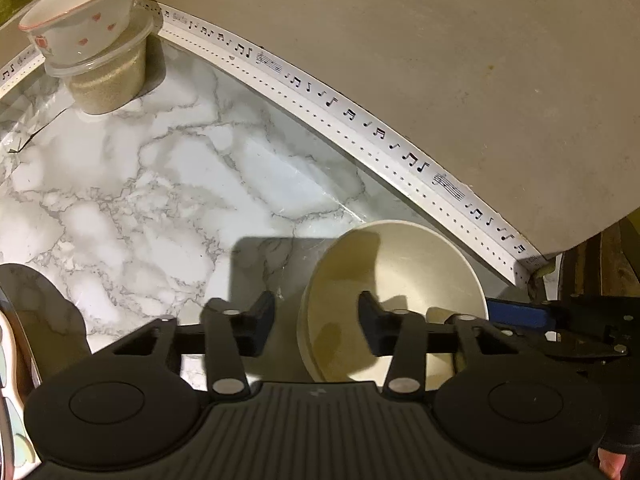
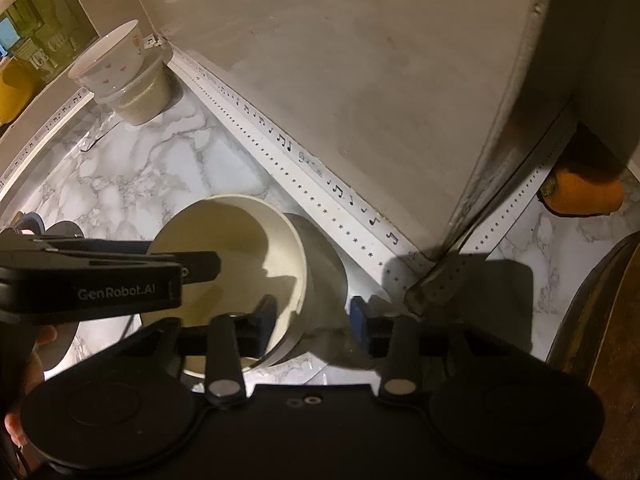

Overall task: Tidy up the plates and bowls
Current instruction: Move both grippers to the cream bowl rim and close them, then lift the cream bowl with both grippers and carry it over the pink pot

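A plain cream bowl stands on the marble counter close to the wall. My left gripper straddles the bowl's left rim, one finger inside and one outside, with a gap on both sides of the wall. My right gripper straddles the opposite rim of the same bowl, also with one finger inside and one outside and not pressing. The left gripper shows from the side in the right wrist view. A small bowl with red hearts sits on a lidded container of grain in the far corner.
A wall edged with music-note tape runs just behind the cream bowl. An orange vegetable lies beyond the wall's corner at the right. A patterned plate edge shows at the near left. A dark wooden edge lies right.
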